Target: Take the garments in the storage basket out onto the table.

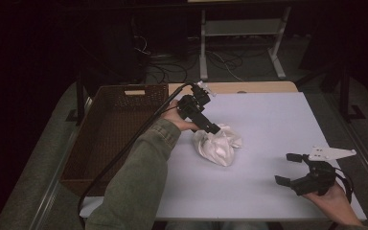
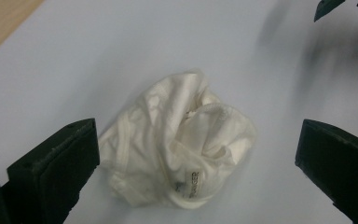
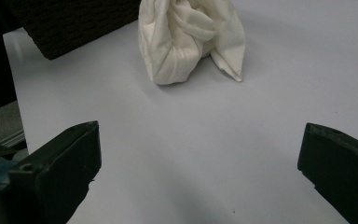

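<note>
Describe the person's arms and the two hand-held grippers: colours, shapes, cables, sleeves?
Both tools are black with two blocky, flat-faced jaws. The left hand-held gripper trails a long black cable back along the arm, which wears an olive-green long sleeve with a ribbed cuff. The right hand-held gripper carries a pale grey three-cornered plate on top, with a black cable looping at its right; no sleeve shows on that hand.

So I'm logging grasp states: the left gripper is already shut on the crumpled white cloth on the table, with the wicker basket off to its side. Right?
Not quite. The left gripper is open: in the left gripper view its jaws stand wide apart either side of the crumpled white cloth, not clamped on it. The wicker basket does sit beside it.
</note>
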Tool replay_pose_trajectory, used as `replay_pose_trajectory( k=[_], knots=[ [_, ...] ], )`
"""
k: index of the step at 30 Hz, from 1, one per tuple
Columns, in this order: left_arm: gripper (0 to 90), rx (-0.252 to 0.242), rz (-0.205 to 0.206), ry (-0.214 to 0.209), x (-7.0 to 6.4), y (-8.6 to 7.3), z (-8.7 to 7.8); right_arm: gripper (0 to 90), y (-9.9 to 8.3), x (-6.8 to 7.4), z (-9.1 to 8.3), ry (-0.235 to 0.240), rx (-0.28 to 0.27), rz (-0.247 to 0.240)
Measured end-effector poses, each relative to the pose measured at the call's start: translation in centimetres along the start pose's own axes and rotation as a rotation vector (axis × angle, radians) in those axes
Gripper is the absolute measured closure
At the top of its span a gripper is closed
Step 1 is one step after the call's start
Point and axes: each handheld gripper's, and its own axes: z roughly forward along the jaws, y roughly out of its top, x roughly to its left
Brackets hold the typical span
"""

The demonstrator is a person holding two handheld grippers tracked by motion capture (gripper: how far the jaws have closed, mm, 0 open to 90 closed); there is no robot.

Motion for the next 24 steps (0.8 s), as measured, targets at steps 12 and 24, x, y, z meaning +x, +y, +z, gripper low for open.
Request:
replay_pose_trajectory(
  k=[12,24],
  knots=[
    [0.0,-0.055,-0.029,0.051,0.7,-1.1,-3.4,0.0,0.0,0.0,-0.1,-0.005,-0.007,0.001],
    [0.0,-0.098,-0.042,0.093,0.7,-2.2,-5.7,0.0,0.0,0.0,-0.1,-0.008,-0.006,0.003]
  ],
)
